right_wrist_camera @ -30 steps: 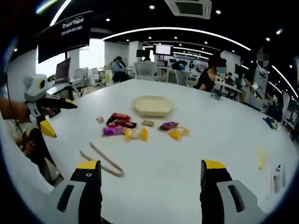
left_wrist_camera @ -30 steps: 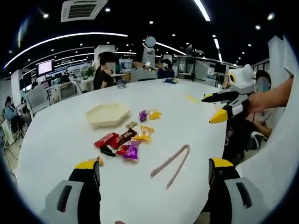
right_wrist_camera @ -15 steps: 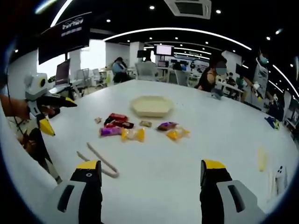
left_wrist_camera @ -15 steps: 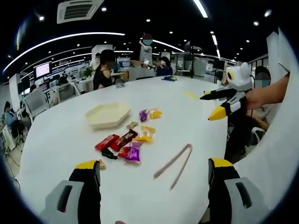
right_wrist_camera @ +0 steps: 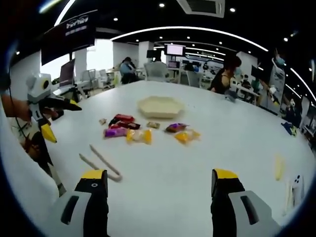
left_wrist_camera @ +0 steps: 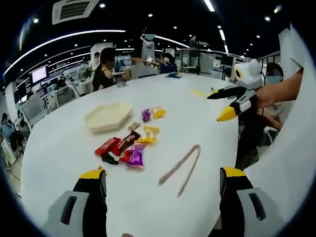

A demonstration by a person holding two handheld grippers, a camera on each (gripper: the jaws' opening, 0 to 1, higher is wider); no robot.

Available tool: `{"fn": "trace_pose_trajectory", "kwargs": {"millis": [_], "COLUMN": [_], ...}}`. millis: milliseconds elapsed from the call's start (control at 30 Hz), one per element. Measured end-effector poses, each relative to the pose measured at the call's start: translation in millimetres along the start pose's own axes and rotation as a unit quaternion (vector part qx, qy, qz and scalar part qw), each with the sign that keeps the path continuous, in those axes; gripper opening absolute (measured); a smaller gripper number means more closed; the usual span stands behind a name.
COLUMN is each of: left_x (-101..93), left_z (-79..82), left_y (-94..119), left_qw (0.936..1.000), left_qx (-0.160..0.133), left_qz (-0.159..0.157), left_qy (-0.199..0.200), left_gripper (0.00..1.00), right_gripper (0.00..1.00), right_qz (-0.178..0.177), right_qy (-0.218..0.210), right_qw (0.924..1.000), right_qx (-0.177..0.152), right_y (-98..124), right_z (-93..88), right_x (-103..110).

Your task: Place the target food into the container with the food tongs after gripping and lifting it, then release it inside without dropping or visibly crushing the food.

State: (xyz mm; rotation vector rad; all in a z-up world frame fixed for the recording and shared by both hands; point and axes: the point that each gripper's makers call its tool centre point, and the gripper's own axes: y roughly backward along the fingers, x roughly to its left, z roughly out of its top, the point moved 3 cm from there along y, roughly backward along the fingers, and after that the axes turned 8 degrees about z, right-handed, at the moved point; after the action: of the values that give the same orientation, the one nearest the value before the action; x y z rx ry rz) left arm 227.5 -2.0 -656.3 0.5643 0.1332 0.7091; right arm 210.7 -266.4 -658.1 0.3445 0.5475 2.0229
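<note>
Shift since earlier: both views have slid a little as the hands moved; tongs, snacks and tray lie in the same layout on the desk, so I read camera motion only
Left claw: left claw [left_wrist_camera: 160, 190] released, jaws wide apart and holding nothing, hovering over the near edge of the desk [left_wrist_camera: 59, 143]
Tongs, left gripper view: food tongs [left_wrist_camera: 180, 169] lie flat at about 1 o'clock from the left claw, near it; joined end far at upper right, two tips pointing back toward 7 o'clock
Target food: wrapped snacks [left_wrist_camera: 129, 146] loose on the desk at about 11 o'clock, beyond the tongs; which one is the target I cannot tell
Container: hexagonal tray [left_wrist_camera: 107, 116] further along at 11 o'clock, just past the snacks
Right claw: right claw [right_wrist_camera: 157, 190] also released, jaws apart, nothing between them
Tongs, right gripper view: tongs at 10 o'clock, off to the left side, joined end nearest
Judgement: tongs untouched; either claw looks about equally near, and the long axis calls for a grasp across both arms
</note>
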Motion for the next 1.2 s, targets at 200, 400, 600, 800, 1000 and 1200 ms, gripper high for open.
{"fn": "trace_pose_trajectory", "kwargs": {"millis": [200,400,600,800,1000,1200], "left_x": [-3.2,-5.8,-7.7,-10.2,-16.4,-23.8], "left_z": [-6.0,-18.0,-20.3,-24.1,-26.0,-27.0], "left_y": [-2,-2,1,-7,-13,-18], "left_qw": [0.9999,0.9990,0.9986,0.9976,0.9958,0.9934], "left_qx": [0.010,0.031,0.037,0.046,0.054,0.060], "left_qz": [-0.005,-0.007,-0.016,-0.032,-0.049,-0.069], "left_qy": [-0.012,-0.032,-0.034,-0.041,-0.055,-0.069], "left_gripper": [0.95,0.94,0.92,0.90,0.89,0.89], "right_gripper": [0.87,0.87,0.87,0.87,0.86,0.85], "right_qz": [0.000,0.000,-0.001,0.003,0.003,0.004], "right_qy": [-0.001,-0.002,-0.007,-0.016,-0.012,-0.004], "right_qw": [1.0000,1.0000,1.0000,0.9998,0.9998,0.9999], "right_qx": [0.000,0.007,0.006,0.011,0.012,0.013], "right_y": [0,1,3,1,5,10], "right_z": [0.3,-4.8,-6.5,-11.6,-12.9,-15.4], "right_x": [0,0,3,12,16,20]}}
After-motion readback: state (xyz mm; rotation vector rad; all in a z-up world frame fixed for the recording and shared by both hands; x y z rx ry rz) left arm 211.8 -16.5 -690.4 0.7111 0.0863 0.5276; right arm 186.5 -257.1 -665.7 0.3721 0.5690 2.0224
